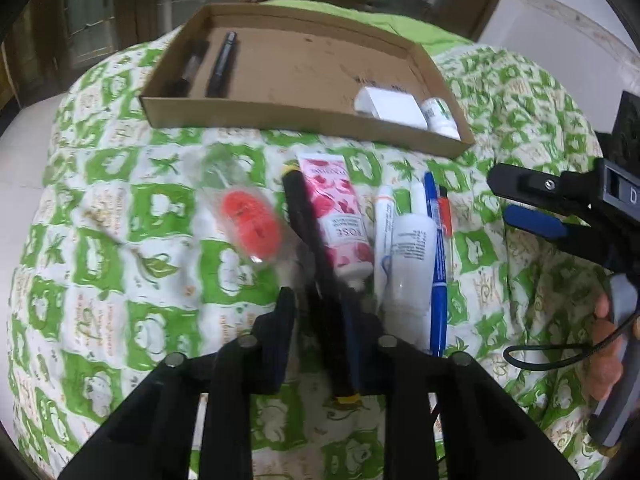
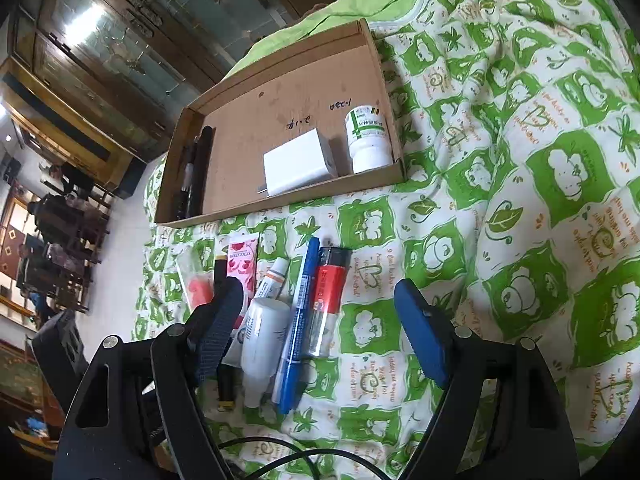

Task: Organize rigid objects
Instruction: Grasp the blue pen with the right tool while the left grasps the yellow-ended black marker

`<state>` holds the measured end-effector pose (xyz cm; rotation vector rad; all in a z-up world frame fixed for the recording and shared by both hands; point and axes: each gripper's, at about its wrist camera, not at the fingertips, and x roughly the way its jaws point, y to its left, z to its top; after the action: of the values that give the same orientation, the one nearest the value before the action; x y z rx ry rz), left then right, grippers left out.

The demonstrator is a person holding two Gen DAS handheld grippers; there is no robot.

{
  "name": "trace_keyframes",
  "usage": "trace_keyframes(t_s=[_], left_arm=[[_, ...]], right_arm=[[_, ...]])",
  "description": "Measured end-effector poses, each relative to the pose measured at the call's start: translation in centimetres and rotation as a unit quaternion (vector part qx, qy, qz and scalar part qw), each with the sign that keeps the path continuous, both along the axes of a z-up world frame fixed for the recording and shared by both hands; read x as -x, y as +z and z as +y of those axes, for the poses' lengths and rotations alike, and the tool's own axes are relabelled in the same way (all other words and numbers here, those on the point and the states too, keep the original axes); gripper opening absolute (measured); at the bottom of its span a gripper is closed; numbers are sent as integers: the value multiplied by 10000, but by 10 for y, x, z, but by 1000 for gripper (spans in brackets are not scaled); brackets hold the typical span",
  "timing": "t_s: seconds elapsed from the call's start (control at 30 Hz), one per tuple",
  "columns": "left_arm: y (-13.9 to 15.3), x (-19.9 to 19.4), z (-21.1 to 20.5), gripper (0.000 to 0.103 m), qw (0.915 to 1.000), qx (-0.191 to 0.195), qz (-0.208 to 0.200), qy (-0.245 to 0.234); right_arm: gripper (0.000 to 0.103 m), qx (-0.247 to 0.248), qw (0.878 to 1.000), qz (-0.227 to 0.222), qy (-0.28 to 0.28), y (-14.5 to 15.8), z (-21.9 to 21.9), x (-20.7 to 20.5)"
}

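Left wrist view shows the left gripper [image 1: 320, 312] low over the bedspread [image 1: 100, 240], its jaws parted, with a black pen [image 1: 310, 240] lying slanted in the gap between them. Motion blur hides whether either finger touches the pen, so I cannot tell if it is gripped. Just left of the pen lies a clear packet with a red item [image 1: 250, 220]; just right of it lie a pink rose tube [image 1: 340, 216], a thin white tube [image 1: 385, 220], a white bottle [image 1: 410, 256], a blue marker [image 1: 437, 264] and a red lighter [image 1: 445, 216], side by side.

Right wrist view shows the right gripper [image 2: 320, 328] wide open and holding nothing, tilted above the same row, its fingers [image 2: 420, 332] apart from the objects. A hand [image 1: 606, 360] grasps its handle at the right edge of the left view.

Beyond the row, a shallow cardboard tray [image 2: 280, 92] sits on the bedspread, holding two dark pens [image 2: 194, 172] against its left wall and a white charger block [image 2: 298, 164] beside a white pill bottle [image 2: 368, 140] at its right end.
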<state>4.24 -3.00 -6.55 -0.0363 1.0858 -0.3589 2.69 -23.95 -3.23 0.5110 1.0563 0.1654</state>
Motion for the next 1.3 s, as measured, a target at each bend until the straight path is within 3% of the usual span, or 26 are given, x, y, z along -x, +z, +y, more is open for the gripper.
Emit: trace_keyframes(t_s=[0.07, 0.17, 0.3, 0.47, 0.6, 0.77, 0.83, 0.9, 0.97, 1.07, 1.3], left_arm=[[-8, -5, -5, 23, 9998, -71, 155, -71], [-14, -13, -5, 25, 9997, -62, 240, -3], [-14, -14, 5, 23, 9994, 180, 295, 99], [-10, -9, 9, 21, 9995, 123, 260, 120], [-11, -9, 13, 22, 9993, 181, 311, 142], [-12, -11, 10, 23, 9992, 193, 335, 134], [-13, -12, 11, 23, 9990, 235, 353, 138], [-14, -13, 11, 23, 9989, 260, 361, 133], [-14, -12, 10, 22, 9990, 250, 353, 119], [-12, -10, 10, 21, 9993, 190, 316, 93], [-10, -8, 14, 19, 9991, 245, 331, 108]], right_arm=[[54, -152, 9998, 119, 54, -5, 0, -2], [48, -230, 9991, 328, 105, -13, 4, -4], [46, -50, 9993, 362, 98, -14, 8, -5], [40, 212, 9966, 795, 75, -34, 14, -16], [40, 406, 9961, 735, 272, -37, 32, -32], [37, 1039, 9900, 794, 527, -45, 58, -45], [29, 882, 9920, 747, 516, -41, 55, -41], [27, 190, 9955, 827, 421, -40, 40, -37], [27, -150, 9947, 975, 283, -45, 27, -33], [19, -105, 9940, 1074, 170, -48, 18, -31], [16, -21, 9972, 748, 79, -32, 9, -22]])
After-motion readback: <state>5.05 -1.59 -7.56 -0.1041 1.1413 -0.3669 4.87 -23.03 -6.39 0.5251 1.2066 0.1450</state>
